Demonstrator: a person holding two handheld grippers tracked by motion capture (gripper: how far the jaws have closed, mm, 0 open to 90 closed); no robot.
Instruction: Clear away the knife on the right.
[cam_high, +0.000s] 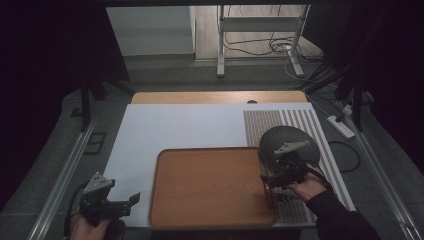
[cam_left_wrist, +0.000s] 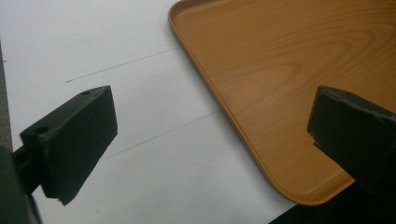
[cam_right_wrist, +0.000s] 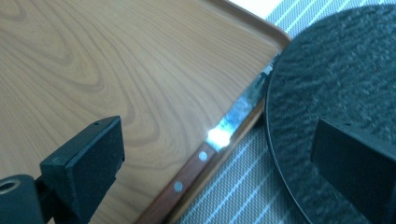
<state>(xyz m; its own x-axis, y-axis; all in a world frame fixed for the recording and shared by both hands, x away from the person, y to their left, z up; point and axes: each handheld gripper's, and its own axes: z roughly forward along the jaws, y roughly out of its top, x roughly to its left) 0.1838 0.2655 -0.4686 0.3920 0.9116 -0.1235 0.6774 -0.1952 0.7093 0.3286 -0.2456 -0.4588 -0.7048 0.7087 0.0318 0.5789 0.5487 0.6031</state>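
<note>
Knife (cam_right_wrist: 219, 140): lay along the right rim of the tray, its blade toward the plate and its wooden, riveted handle toward the person; nothing gripped it.
Tray (cam_high: 210, 185): wooden, sat on the white sheet near the table's front edge, its right rim beside the striped mat.
Plate (cam_high: 280, 140): dark and round, rested on the striped mat just past the tray's far right corner; in the right gripper view its edge overlapped the blade's tip.
Right gripper (cam_high: 267, 179): hovered over the tray's right rim above the knife; its jaws stood wide apart, with nothing pressed between them.
Left gripper (cam_high: 131, 201): sat near the table's front left corner, well apart from the knife; its jaws were wide open and held nothing, with the tray's near left corner ahead of them.
Mat (cam_high: 265, 122): grey-and-white striped, lay on the table's right side.
</note>
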